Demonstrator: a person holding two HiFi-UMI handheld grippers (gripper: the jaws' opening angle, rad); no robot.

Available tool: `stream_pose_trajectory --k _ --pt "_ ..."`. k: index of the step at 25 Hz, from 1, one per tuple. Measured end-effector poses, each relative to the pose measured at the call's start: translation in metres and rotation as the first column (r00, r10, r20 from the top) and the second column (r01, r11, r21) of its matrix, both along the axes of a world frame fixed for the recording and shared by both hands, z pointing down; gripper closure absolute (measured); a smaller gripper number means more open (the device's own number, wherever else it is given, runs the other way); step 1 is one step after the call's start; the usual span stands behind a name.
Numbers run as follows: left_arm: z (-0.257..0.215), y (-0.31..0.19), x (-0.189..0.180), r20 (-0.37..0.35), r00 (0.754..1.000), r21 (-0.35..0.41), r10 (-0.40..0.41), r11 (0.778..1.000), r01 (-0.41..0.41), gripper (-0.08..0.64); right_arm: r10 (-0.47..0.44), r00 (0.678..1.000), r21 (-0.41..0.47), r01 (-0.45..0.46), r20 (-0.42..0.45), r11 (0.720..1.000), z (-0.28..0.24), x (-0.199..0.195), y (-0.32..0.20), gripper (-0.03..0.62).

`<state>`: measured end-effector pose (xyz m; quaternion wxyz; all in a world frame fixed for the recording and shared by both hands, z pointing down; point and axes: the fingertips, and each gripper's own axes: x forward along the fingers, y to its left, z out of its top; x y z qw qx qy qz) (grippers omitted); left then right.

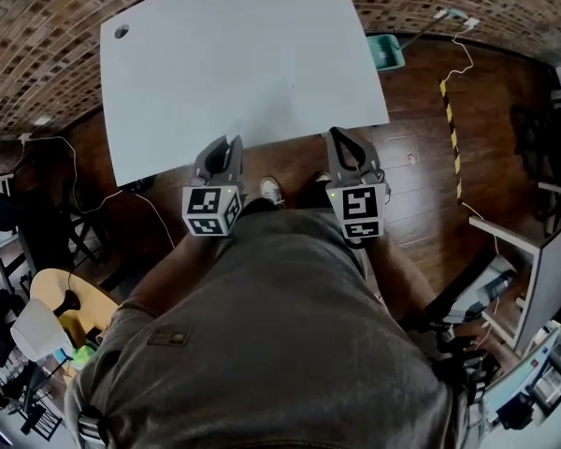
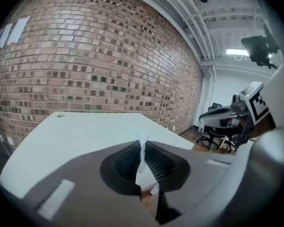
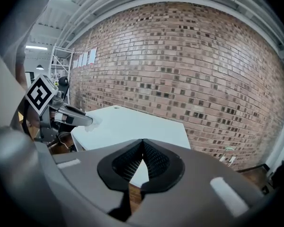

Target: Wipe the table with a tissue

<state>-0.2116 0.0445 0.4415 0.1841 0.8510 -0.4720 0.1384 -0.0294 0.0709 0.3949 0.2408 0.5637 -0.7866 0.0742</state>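
While the person stands at the near edge of the white table (image 1: 234, 64), both grippers hang just over that edge, side by side and a little apart, pointing toward the brick wall (image 1: 37, 54). Left gripper (image 1: 224, 148) is clamped on a tissue (image 2: 142, 155): a thin white strip stands pinched between the ribbed pads, its top poking above the tips, held in the air and not touching the tabletop. Right gripper (image 1: 344, 143) has its jaws pressed together at the tips with nothing between them. From the right gripper view the left gripper shows at the left with a white wisp at its tip. Teal bin (image 1: 386, 51) sits on the wooden floor (image 1: 421, 110) beyond the table's far right corner.
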Motion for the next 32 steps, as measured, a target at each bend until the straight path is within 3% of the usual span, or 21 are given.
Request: stream_pose_trajectory --k 12,20,26,32 --pt "0.020 -0.040 0.019 0.066 0.987 -0.072 -0.144 0.986 0.148 0.535 -0.144 0.989 -0.030 0.145 0.033 0.989 0.013 0.027 -0.065 0.578" --pt "0.039 -0.047 0.024 0.138 0.948 -0.101 -0.287 0.948 0.302 0.535 -0.269 0.960 -0.061 0.274 0.083 0.960 0.031 0.044 -0.096 0.578" --pt "0.051 -0.056 0.017 0.159 0.904 -0.117 -0.398 0.901 0.417 0.535 -0.327 0.940 -0.100 0.336 0.097 0.937 0.046 0.052 -0.106 0.578" --pt "0.075 -0.069 0.011 0.172 0.895 -0.162 -0.411 0.885 0.438 0.535 -0.331 0.939 -0.145 0.342 0.095 0.928 0.059 0.048 -0.111 0.578"
